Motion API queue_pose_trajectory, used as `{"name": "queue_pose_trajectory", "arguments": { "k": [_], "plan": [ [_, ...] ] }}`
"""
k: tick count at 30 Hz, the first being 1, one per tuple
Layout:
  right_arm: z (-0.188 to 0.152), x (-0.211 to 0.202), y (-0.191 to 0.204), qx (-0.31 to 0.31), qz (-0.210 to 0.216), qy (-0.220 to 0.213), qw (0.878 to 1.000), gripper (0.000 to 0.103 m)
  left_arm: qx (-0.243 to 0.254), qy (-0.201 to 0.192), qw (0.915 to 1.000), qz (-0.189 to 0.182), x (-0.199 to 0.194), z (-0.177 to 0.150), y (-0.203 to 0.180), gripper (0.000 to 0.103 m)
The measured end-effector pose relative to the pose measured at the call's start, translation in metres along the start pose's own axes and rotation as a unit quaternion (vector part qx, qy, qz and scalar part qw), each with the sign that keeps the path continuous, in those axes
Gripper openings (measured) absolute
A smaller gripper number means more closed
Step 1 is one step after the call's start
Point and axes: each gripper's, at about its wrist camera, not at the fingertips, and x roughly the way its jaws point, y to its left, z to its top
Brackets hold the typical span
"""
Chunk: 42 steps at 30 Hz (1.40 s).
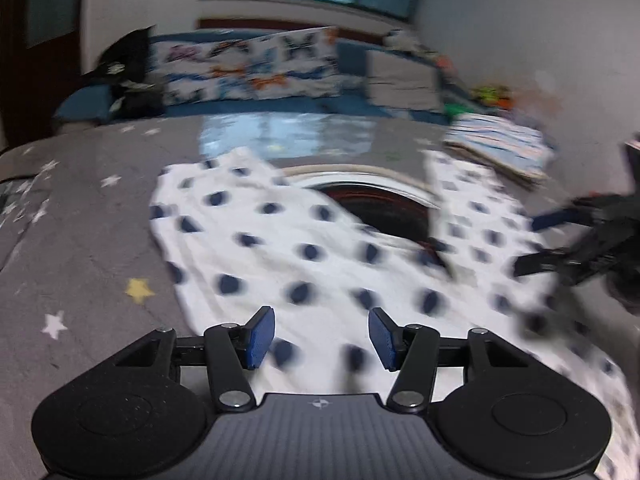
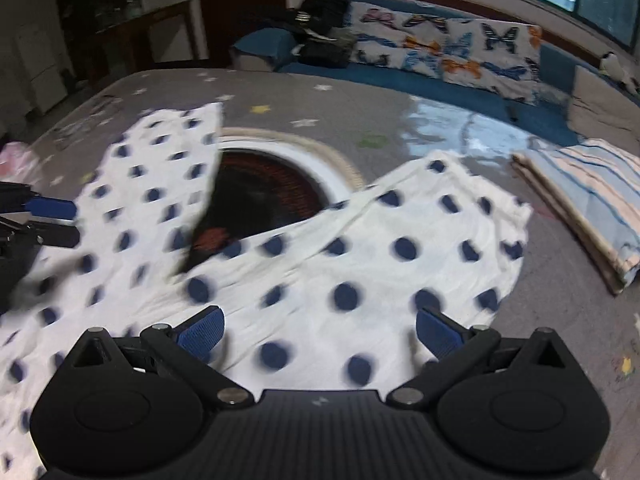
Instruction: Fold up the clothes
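The dotted trousers (image 2: 320, 264) are lying spread on the grey bed (image 2: 560, 320), legs apart. The left gripper (image 1: 322, 338) and right gripper (image 2: 318, 332) are hovering over them, fingers spread wide, gripping nothing.

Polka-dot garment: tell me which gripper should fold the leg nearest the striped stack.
Right. The right gripper, jaws open, hovers over that leg of the polka-dot garment beside the striped stack. The left gripper, also open, faces the other leg.
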Motion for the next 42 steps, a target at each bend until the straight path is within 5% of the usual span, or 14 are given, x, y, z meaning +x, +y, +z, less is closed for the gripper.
{"name": "queue_pose_trajectory", "arguments": {
  "k": [7, 20, 42],
  "plan": [
    [-0.032, -0.023, 0.039, -0.019, 0.039, 0.011, 0.999, 0.103, 0.067, 0.017, 0.9960, -0.056, -0.028, -0.037, -0.048, 0.056],
    [-0.098, -0.050, 0.074, -0.062, 0.020, 0.022, 0.998, 0.103, 0.117, 0.029, 0.9925, -0.020, -0.048, -0.082, -0.049, 0.055],
    [-0.119, -0.065, 0.083, -0.063, 0.037, 0.013, 0.997, 0.103, 0.120, 0.039, 0.9920, 0.004, -0.061, -0.089, -0.049, 0.056]
  ]
}}
